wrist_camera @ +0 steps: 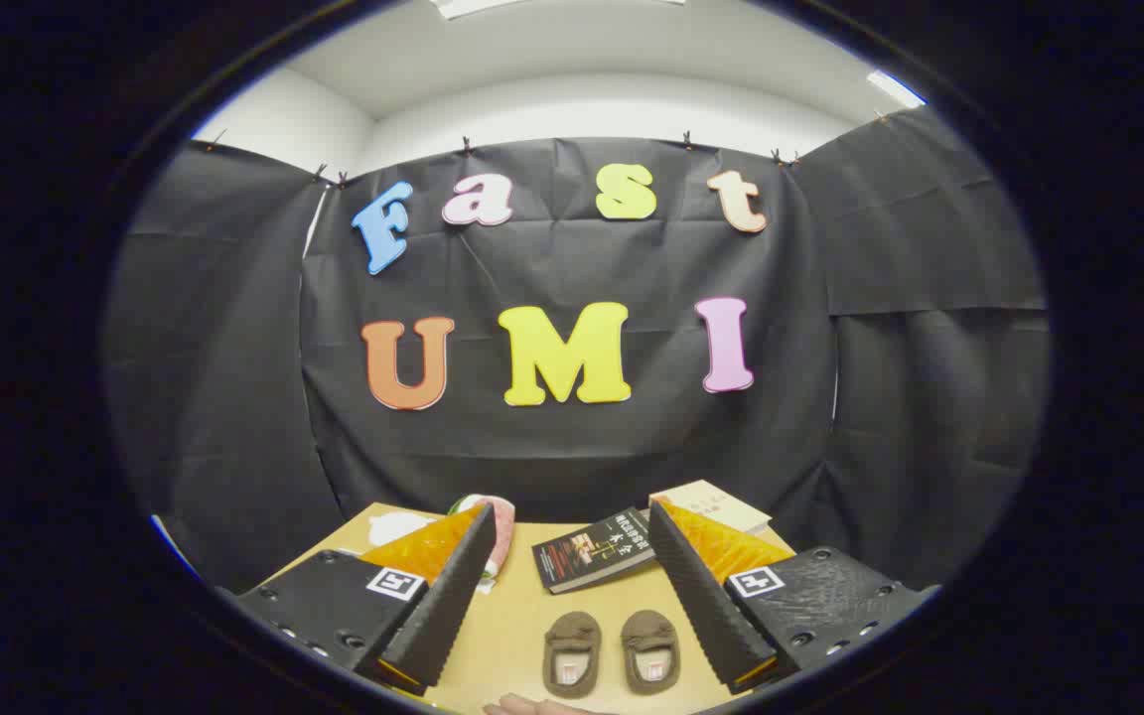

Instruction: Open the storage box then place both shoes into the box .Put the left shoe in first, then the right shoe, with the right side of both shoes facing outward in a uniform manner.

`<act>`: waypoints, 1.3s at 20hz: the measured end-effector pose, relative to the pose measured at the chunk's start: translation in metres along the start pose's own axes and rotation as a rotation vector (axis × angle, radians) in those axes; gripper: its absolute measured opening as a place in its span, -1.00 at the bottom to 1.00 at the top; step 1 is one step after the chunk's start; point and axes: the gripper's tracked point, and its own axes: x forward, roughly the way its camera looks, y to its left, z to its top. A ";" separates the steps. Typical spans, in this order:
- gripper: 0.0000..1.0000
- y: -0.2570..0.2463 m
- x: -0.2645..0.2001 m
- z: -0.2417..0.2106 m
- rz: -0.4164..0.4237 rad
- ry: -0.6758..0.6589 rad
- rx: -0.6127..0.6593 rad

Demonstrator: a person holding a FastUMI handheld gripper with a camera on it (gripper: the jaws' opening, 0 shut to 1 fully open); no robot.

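**Ana:** Nearest to the lens are the two fingers of the gripper [567,596], spread wide with nothing between the pads. At the very bottom, just under the shoes, a sliver of a person's hand [532,706] rests on the table [517,636].

**Ben:** Take me left to right, then.

**Ana:** Beyond the left finger [448,596] sits something white [395,526], and beside it a pink and green rounded object [498,531], half hidden by the fingertip. I can't tell what either is. Then a dark paperback [592,548] lying flat, angled, and behind the right finger [706,596] a pale book or box [716,504].

**Ben:** And the shoes?

**Ana:** Both small brown shoes sit side by side in the gap between the fingers, openings up, toes pointing away. The left shoe [572,650] is almost touching the right shoe [650,647].

**Ben:** Why laid out like that?

**Ana:** My guess is they're paired neatly so each can be picked singly, left one first.

**Ben:** The storage box?

**Ana:** I can't pick it out with confidence; the pale item at the back may be it, but I can't say.

**Ben:** How is the tool held?

**Ana:** Level, aimed at the back wall, raised above the tabletop and centred over the pair. It looks like a starting pose, nothing opened yet.
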 end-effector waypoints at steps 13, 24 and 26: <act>0.90 -0.039 0.024 0.000 0.053 0.005 -0.060; 0.91 -0.017 0.068 -0.053 0.186 0.135 -0.016; 0.92 0.007 0.077 -0.072 0.265 0.183 0.002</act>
